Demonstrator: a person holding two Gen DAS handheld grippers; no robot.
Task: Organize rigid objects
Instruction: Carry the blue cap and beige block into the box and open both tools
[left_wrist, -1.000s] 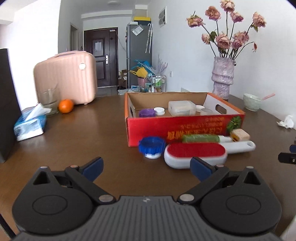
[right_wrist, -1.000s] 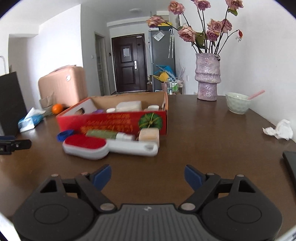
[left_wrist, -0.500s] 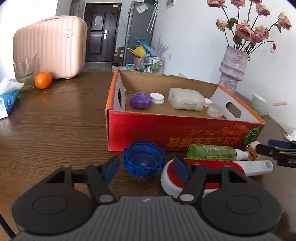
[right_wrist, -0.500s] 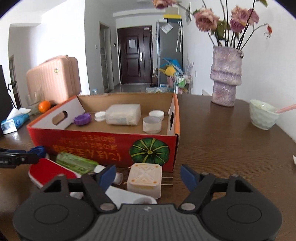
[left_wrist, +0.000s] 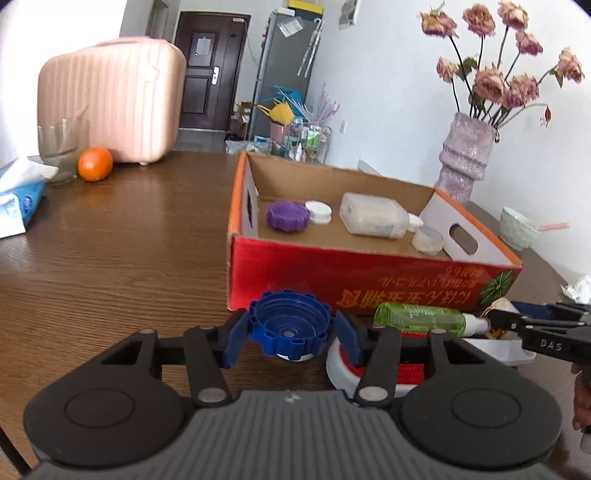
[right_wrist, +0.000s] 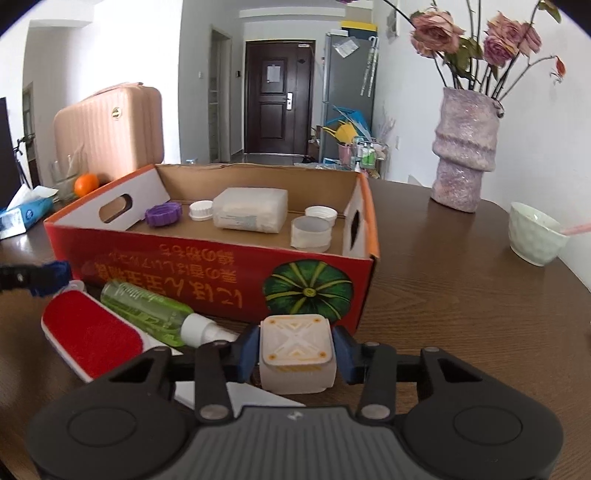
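My left gripper (left_wrist: 290, 332) is shut on a blue ribbed lid (left_wrist: 290, 326) in front of the red cardboard box (left_wrist: 369, 280). My right gripper (right_wrist: 297, 356) is shut on a cream cube-shaped plug adapter (right_wrist: 297, 350) by the box's front right corner (right_wrist: 369, 258). A green spray bottle (right_wrist: 147, 308) and a red-faced lint brush (right_wrist: 92, 334) lie on the table against the box front. Inside the box lie a purple lid (left_wrist: 287, 216), a white cap (left_wrist: 318, 211), a clear plastic bottle (left_wrist: 373, 219) and a small clear cup (right_wrist: 310, 233).
A pink suitcase (left_wrist: 110, 99), an orange (left_wrist: 95, 169), a glass (left_wrist: 59, 147) and a tissue pack (left_wrist: 18, 201) stand at the far left. A vase of flowers (right_wrist: 463, 147), a pale green bowl (right_wrist: 535, 232) and crumpled tissue (left_wrist: 578, 288) are at the right.
Both grippers moved forward to the items in front of the box and closed: the left around the blue lid, the right around the plug adapter.
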